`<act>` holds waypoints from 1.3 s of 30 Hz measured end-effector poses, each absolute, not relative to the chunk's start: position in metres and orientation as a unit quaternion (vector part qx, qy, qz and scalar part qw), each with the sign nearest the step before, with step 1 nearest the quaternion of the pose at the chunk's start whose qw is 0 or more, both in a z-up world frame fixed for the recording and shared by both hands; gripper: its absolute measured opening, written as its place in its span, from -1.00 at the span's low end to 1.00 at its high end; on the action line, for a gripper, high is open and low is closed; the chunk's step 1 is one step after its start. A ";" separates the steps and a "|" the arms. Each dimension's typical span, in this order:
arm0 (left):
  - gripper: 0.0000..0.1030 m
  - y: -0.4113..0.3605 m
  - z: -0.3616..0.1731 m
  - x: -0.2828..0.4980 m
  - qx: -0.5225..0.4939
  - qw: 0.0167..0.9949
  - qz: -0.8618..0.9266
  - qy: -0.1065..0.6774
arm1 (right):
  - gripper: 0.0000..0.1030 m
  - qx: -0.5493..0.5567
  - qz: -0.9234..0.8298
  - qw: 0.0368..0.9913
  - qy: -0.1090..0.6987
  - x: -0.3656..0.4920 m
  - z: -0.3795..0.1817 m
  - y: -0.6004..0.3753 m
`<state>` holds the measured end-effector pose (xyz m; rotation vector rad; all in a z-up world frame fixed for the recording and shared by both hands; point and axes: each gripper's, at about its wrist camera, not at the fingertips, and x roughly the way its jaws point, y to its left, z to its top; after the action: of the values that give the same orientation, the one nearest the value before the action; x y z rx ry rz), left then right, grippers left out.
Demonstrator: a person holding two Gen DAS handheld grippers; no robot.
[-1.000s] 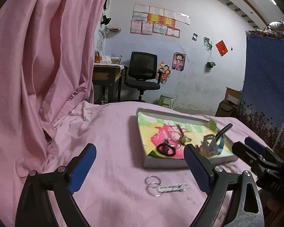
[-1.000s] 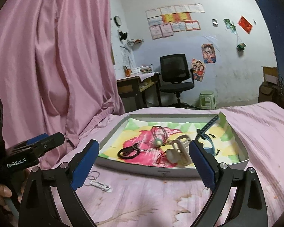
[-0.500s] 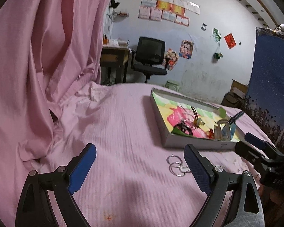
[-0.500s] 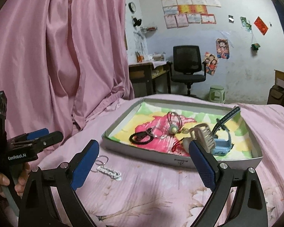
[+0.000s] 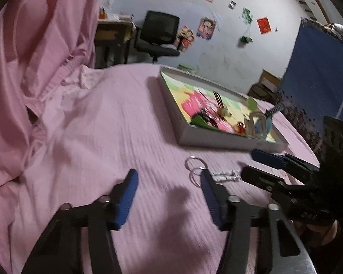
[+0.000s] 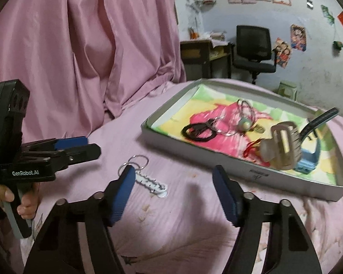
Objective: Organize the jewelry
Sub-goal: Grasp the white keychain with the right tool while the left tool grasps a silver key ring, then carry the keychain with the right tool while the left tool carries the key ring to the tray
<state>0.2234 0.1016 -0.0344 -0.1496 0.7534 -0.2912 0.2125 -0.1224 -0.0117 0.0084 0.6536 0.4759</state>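
Two grippers, both spread wide with nothing between the pads: left gripper low over the pink bedsheet, right gripper beside it. Just ahead, between the two, a keychain flat on the sheet, outside the tray: paired metal rings and a white strap. Further out, a shallow white tray lined with a bright picture, holding a black ring, a beige hair claw, a blue watch and a round bead pendant. Beyond, a black office chair.
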 end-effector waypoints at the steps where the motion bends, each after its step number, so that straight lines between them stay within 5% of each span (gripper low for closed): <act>1: -0.13 0.100 -0.036 0.225 -0.073 0.913 -0.147 0.373 | 0.11 0.006 0.236 0.916 0.324 0.215 -0.013 -0.122; 21: -0.65 0.080 -0.046 0.249 -0.074 0.880 -0.196 0.426 | -0.71 0.030 0.295 0.881 0.368 0.228 -0.039 -0.114; 39: -0.70 0.071 -0.048 0.265 -0.096 0.871 -0.186 0.444 | -0.71 0.039 0.265 0.889 0.371 0.218 -0.037 -0.136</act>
<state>0.2649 0.0708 -0.0481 -0.2000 0.9285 -0.3882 0.2178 -0.1355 -0.0369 0.0800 0.7701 0.5503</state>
